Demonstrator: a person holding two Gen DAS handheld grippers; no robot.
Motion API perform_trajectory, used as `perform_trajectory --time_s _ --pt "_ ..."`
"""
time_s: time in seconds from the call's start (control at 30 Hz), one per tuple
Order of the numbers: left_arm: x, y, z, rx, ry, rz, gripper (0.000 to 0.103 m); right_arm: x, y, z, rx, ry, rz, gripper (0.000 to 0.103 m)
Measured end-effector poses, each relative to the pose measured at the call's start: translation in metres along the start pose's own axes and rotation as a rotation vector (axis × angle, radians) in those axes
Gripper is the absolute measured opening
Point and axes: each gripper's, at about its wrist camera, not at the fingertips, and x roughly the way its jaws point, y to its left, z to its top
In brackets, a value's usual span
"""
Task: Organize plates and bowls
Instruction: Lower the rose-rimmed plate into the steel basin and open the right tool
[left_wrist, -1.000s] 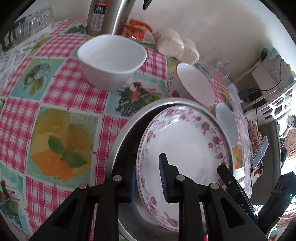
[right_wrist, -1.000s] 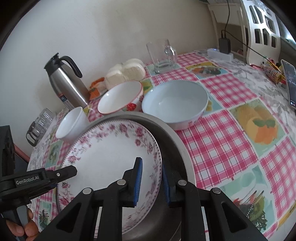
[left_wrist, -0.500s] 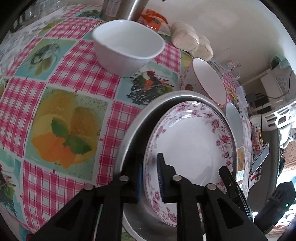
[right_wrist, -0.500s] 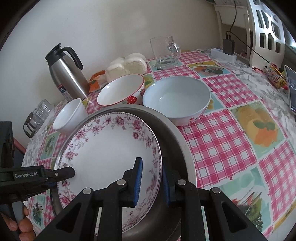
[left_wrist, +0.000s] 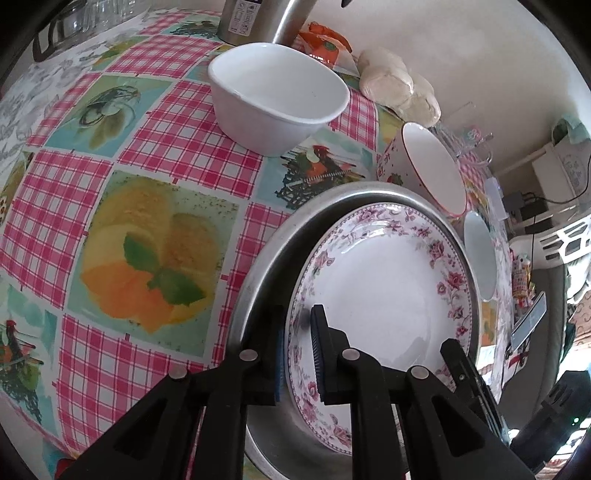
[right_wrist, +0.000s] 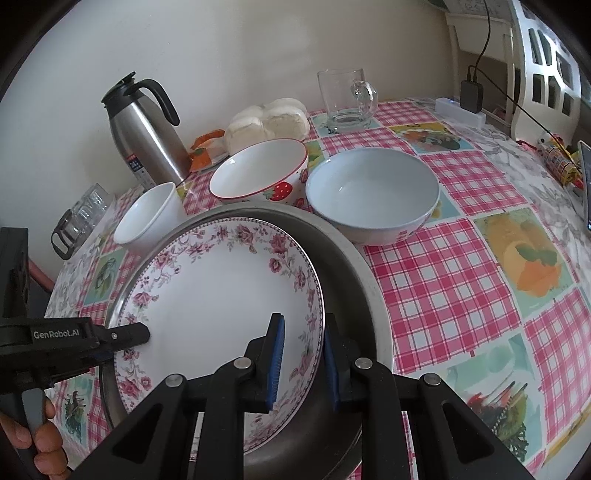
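Note:
A pink-flowered white plate (left_wrist: 388, 288) lies inside a wide metal tray (left_wrist: 266, 258); both also show in the right wrist view, the plate (right_wrist: 221, 295) and the tray (right_wrist: 354, 266). My left gripper (left_wrist: 297, 328) is shut on the plate's left rim. My right gripper (right_wrist: 301, 332) straddles the plate's right rim with its jaws a little apart. A small white bowl (left_wrist: 277, 96), a strawberry bowl (right_wrist: 258, 173) and a pale blue bowl (right_wrist: 373, 192) stand beyond the tray.
A steel thermos (right_wrist: 144, 129), a bag of buns (right_wrist: 269, 122) and a glass mug (right_wrist: 347, 99) stand along the wall. A glass container (right_wrist: 77, 218) sits at the table's left edge. A phone (right_wrist: 585, 184) lies at the far right.
My left gripper's jaws have closed onto the plate's rim. The plate and the tray have stayed in place. My right gripper has barely moved.

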Motion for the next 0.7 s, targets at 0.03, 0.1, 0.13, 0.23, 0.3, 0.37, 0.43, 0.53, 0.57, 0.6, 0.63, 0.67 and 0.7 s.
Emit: perform_trajectory --time_s 0.03,0.1,0.13,0.23,0.3,0.37,0.43,0.53,0.57,0.6,0.63,0.67,0.7 --pt "0.0 -0.002 -0.001 0.006 0.005 0.006 0.014 0.0 0.0 0.0 -0.001 0.002 -0.001 0.022" --pt "0.002 -0.007 -0.002 0.019 0.014 0.017 0.015 0.0 0.0 0.001 -0.007 0.01 -0.008 0.022" --pt "0.002 -0.008 -0.003 0.026 0.019 0.027 0.015 -0.001 0.001 0.0 -0.009 0.012 -0.012 0.022" --pt "0.006 -0.014 -0.007 0.044 0.039 0.033 0.021 -0.002 0.0 0.0 -0.015 0.015 -0.027 0.022" --pt "0.006 -0.016 -0.01 0.053 0.046 0.035 0.022 -0.004 0.0 0.001 -0.015 0.016 -0.032 0.022" --pt "0.006 -0.02 -0.011 0.058 0.047 0.042 0.023 -0.004 0.0 0.001 -0.017 0.021 -0.037 0.022" --pt "0.006 -0.021 -0.012 0.054 0.052 0.037 0.023 -0.005 0.0 0.001 -0.022 0.023 -0.044 0.022" --pt "0.003 -0.021 -0.013 0.056 0.045 0.031 0.023 -0.006 0.0 0.001 -0.019 0.025 -0.049 0.022" --pt "0.001 -0.023 -0.014 0.06 0.037 0.031 0.023 -0.006 0.001 0.001 -0.017 0.026 -0.05 0.022" --pt "0.0 -0.025 -0.015 0.066 0.032 0.032 0.023 -0.006 0.001 0.001 -0.018 0.025 -0.051 0.022" --pt "-0.002 -0.027 -0.017 0.073 0.027 0.034 0.023 -0.007 0.0 0.002 -0.018 0.023 -0.053 0.022" --pt "-0.002 -0.03 -0.017 0.082 0.025 0.039 0.023 -0.008 0.0 0.002 -0.018 0.021 -0.055 0.022" --pt "-0.002 -0.032 -0.017 0.089 0.027 0.044 0.023 -0.008 0.0 0.002 -0.016 0.02 -0.057 0.022"
